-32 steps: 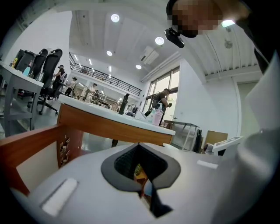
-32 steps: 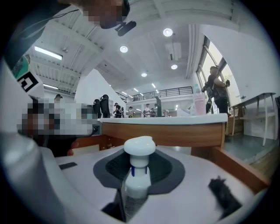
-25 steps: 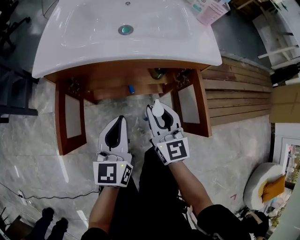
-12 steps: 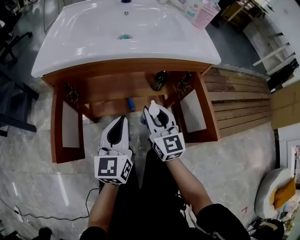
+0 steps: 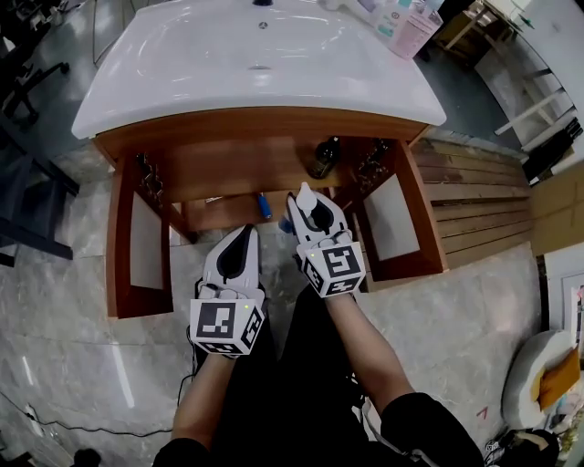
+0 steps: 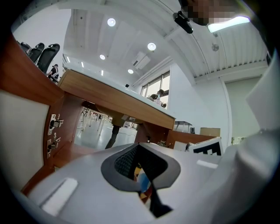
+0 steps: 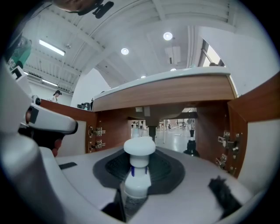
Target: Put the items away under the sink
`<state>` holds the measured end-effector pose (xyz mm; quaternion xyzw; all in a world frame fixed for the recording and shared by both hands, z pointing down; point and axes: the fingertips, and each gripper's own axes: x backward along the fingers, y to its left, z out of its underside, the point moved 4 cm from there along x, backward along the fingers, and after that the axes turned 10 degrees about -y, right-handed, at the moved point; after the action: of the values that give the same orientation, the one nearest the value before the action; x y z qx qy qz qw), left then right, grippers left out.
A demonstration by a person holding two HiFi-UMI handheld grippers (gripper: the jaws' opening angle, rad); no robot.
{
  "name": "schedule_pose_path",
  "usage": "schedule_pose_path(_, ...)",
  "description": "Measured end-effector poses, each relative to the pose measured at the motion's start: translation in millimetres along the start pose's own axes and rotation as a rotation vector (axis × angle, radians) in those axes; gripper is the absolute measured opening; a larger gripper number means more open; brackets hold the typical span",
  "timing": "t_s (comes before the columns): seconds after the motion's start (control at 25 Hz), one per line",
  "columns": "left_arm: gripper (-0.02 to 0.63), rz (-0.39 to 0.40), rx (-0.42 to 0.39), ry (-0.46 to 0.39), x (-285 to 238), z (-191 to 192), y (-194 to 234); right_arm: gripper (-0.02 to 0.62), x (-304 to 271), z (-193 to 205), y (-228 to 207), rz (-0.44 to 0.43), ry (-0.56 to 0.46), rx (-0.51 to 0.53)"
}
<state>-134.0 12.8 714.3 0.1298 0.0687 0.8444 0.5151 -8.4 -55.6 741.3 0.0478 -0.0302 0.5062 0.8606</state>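
The right gripper [image 5: 310,215] is clamped on the white bottle [image 7: 139,151], cap pointing forward. The cupboard [image 5: 237,169] under the sink [image 5: 182,102] is straight ahead, near. The left gripper [image 5: 241,235] has its jaws together and holds nothing.

**Sink** [image 5: 255,64]: one.
**Cabinet** [image 5: 255,120] beneath it: one, with two open doors, the left door [image 5: 141,242] and the right door [image 5: 388,208].
**Grippers:** two, the left gripper [image 5: 245,233] and the right gripper [image 5: 310,208]. Each bears one marker cube [image 5: 226,326], two in all.
**Bottles at the cabinet:** two, one white-capped bottle [image 5: 307,194] and one dark bottle [image 5: 322,160].
**Blue-capped item** [image 5: 264,205] on the shelf: one.
**Containers** [image 5: 412,27] on the sink's corner: at least two, cut off by the frame edge.
**Wooden pallet** [image 5: 474,173]: one.
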Motion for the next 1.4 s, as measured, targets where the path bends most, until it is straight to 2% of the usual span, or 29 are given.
schedule_pose_path(0.44,0.005,0.031,-0.023,0.016,0.5,3.6,11.1,0.11,-42.0,8.0,-18.8,0.02,-0.011,0.008)
schedule_pose_path(1.4,0.005,0.038,0.018,0.036,-6.2,16.5,32.5,0.11,-95.7,20.2,-57.9,0.085,-0.042,0.055)
